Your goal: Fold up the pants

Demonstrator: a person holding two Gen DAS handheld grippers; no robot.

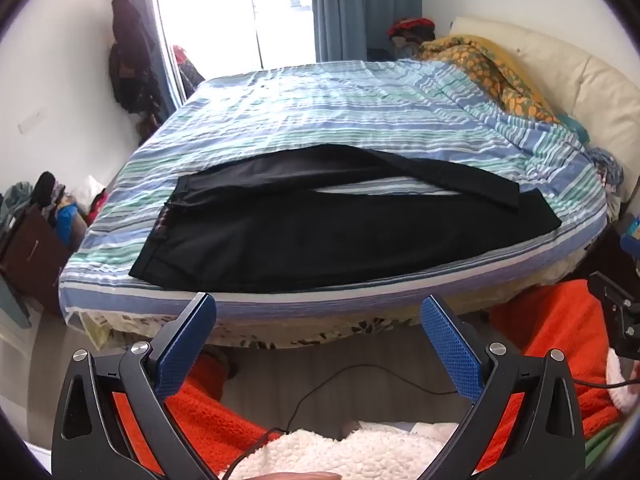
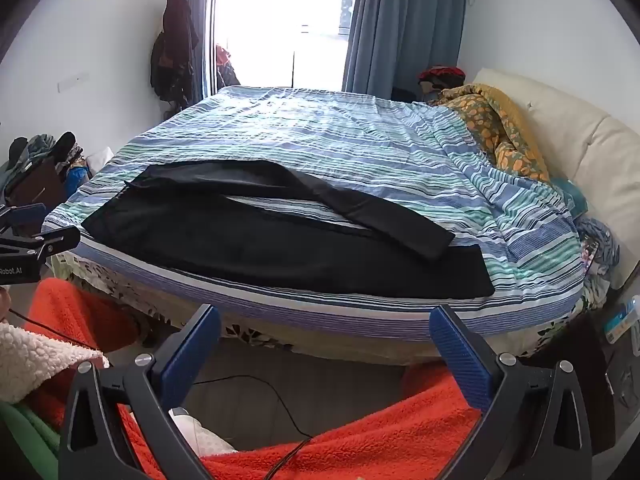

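Black pants [image 1: 320, 236] lie spread flat on the striped bed [image 1: 340, 120], waistband at the left, both legs running right, with a strip of sheet showing between them. They also show in the right wrist view [image 2: 260, 240]. My left gripper [image 1: 319, 312] is open and empty, held back from the bed's near edge, below the pants. My right gripper [image 2: 324, 320] is open and empty too, short of the bed edge [image 2: 320, 312]. The left gripper's body shows at the left edge of the right wrist view [image 2: 36, 248].
An orange blanket [image 1: 560, 320] and a white fleece [image 1: 360, 452] lie close below the grippers. A cable [image 1: 340, 384] runs over the floor. A yellow patterned quilt [image 2: 500, 128] and cream headboard [image 2: 580, 152] are at the right. Clothes pile [image 1: 40, 208] sits at the left.
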